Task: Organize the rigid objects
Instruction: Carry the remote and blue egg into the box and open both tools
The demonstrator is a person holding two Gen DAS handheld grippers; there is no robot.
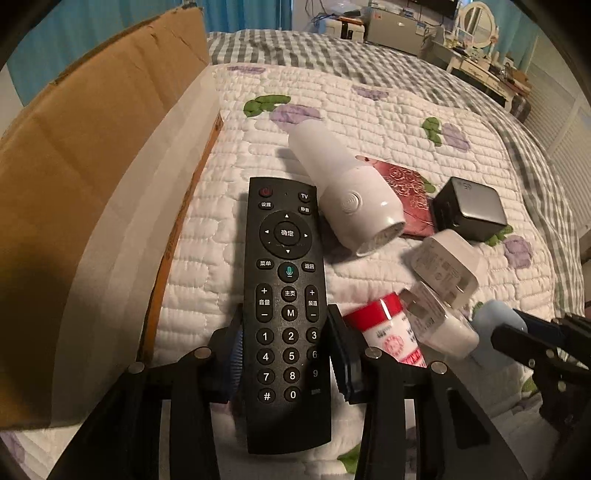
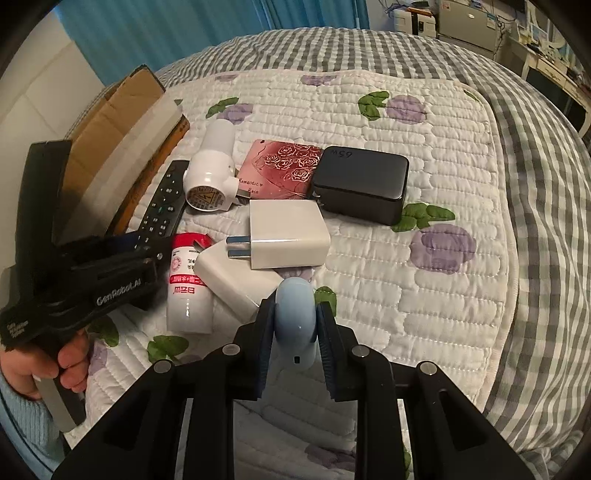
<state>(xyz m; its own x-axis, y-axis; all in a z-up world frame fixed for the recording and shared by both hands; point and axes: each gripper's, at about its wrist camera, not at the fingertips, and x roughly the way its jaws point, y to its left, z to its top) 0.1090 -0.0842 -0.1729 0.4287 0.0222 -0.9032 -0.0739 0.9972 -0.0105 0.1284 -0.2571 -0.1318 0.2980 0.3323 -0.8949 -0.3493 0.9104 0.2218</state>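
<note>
My left gripper (image 1: 288, 347) is shut on a black remote control (image 1: 286, 295), gripping its lower half; the remote also shows in the right wrist view (image 2: 162, 206). My right gripper (image 2: 293, 314) is shut on a light blue rounded case (image 2: 295, 321), seen at the left wrist view's right edge (image 1: 495, 328). On the quilt (image 2: 424, 295) lie a white cylindrical device (image 1: 347, 192), a red rose-patterned card (image 2: 280, 166), a black charger (image 2: 364, 186), two white plug adapters (image 2: 288, 238) (image 2: 232, 286) and a red-capped white bottle (image 2: 190, 284).
An open cardboard box (image 1: 85, 155) stands at the left of the quilt, right beside the remote. A grey checked blanket (image 2: 535, 184) covers the bed beyond the quilt. Desks and a printer (image 1: 395, 29) stand at the far wall.
</note>
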